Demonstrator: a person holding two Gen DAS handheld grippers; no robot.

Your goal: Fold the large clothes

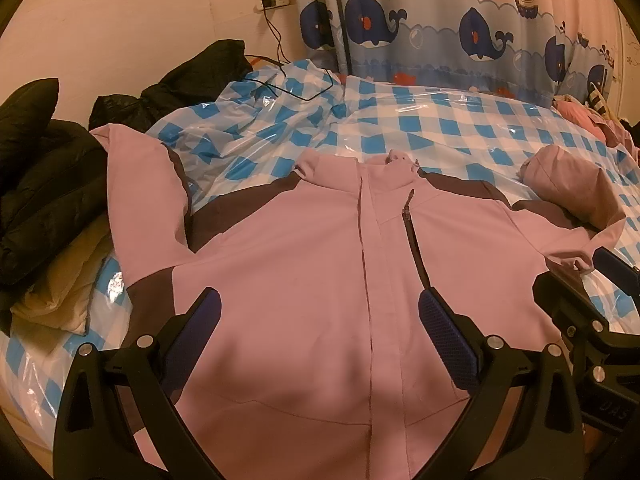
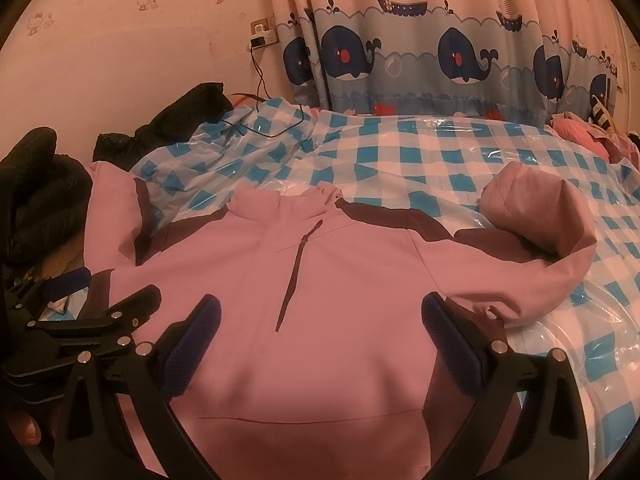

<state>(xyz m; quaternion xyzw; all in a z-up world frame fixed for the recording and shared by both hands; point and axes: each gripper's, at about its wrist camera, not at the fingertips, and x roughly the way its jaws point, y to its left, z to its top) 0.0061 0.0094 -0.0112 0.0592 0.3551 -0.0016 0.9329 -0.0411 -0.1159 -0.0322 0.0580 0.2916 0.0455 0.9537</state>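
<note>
Pink jacket (image 1: pixel 304 264) lies front-up and spread flat across the bed (image 1: pixel 460 128), collar toward the curtain (image 1: pixel 440 20), near the bed's front edge. Left gripper (image 1: pixel 320 316) hovers over the chest, jaws spread wide, nothing between them. Right gripper (image 2: pixel 320 320) is just beside it, over the jacket's right half, also spread and empty. One sleeve (image 2: pixel 540 216) is bunched toward the bed's right side. Black coats (image 1: pixel 44 184) are piled at the left edge.
</note>
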